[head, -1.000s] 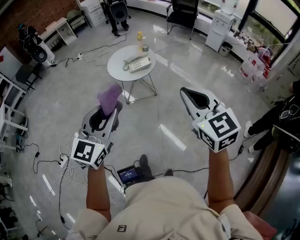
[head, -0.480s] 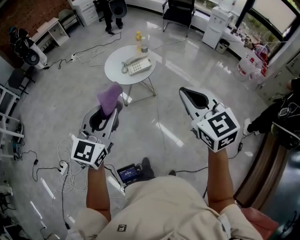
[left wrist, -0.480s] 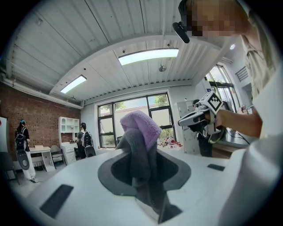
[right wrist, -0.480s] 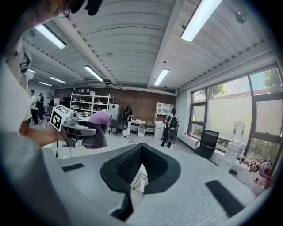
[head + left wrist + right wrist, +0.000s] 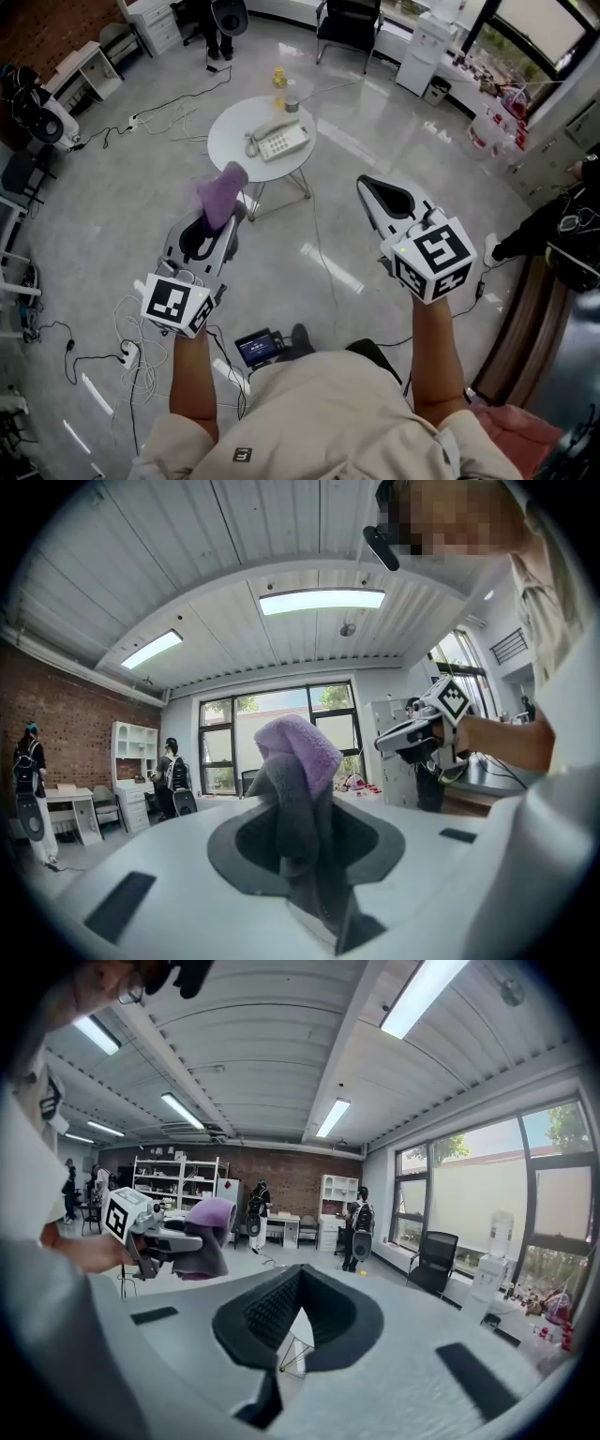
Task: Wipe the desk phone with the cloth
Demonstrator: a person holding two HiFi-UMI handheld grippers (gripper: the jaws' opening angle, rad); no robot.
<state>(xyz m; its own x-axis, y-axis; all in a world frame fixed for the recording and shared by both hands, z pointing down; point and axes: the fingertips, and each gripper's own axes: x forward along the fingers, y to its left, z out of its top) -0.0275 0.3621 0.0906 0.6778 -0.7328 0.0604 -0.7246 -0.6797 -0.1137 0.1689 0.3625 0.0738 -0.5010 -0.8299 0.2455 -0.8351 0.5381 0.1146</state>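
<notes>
Cloth (image 5: 221, 193) sits pinched in the left claw (image 5: 223, 223), right claw (image 5: 368, 186) closed empty, desk phone (image 5: 279, 141) well apart.

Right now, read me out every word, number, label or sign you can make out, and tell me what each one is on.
No text here reads clearly.
On the left marker cube and the right marker cube: black-and-white square patterns, not words.
On the desk phone: key markings too small.
On the yellow bottle: label too small.
On the floor screen: blurred.
On the clothing patch: logo too small.
</notes>
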